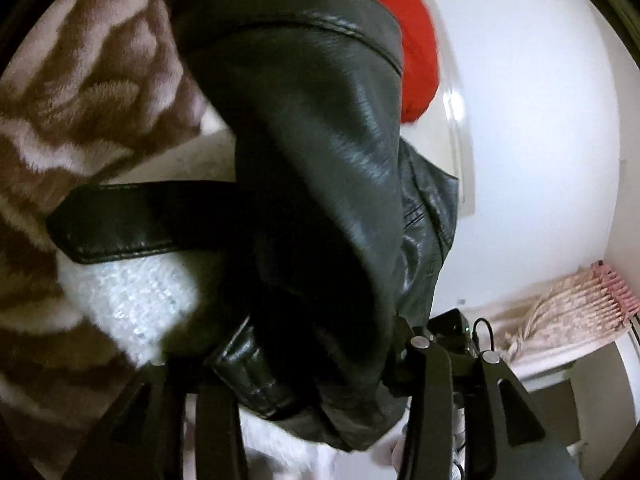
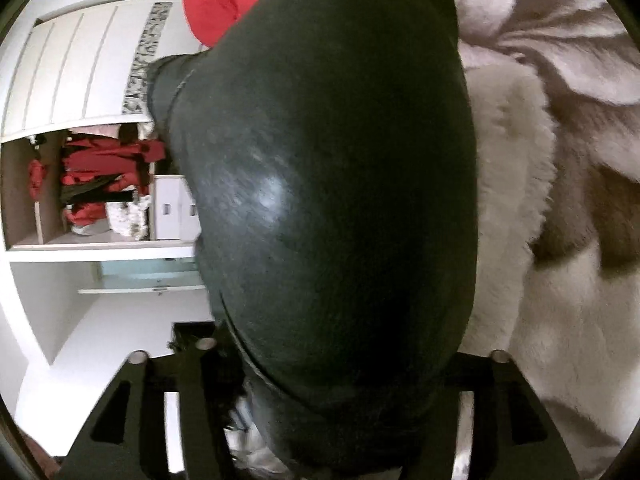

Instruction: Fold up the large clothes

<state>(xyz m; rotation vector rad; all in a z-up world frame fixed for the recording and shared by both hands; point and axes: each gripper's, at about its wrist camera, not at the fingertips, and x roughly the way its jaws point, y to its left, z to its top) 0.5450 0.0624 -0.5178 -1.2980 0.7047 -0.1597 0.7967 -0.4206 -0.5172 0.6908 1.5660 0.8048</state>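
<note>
A black leather jacket [image 1: 320, 160] fills the middle of the left wrist view, bunched between my left gripper's [image 1: 308, 360] black fingers [image 1: 432, 392], which are shut on it. A leather strap [image 1: 132, 220] of it hangs to the left. In the right wrist view the same jacket [image 2: 340, 200] bulges over my right gripper [image 2: 320, 360], whose fingers [image 2: 192, 400] are shut on it; the fingertips are hidden by leather. The jacket is lifted above the bed.
A brown and pink floral fleece blanket [image 1: 80, 100] [image 2: 560, 60] covers the bed. A white fluffy garment [image 2: 520, 220] [image 1: 132, 300] and a red garment [image 1: 416, 52] [image 2: 216, 0] lie nearby. An open wardrobe [image 2: 92, 184] with red clothes stands at left. A curtained window [image 1: 568, 312] is at right.
</note>
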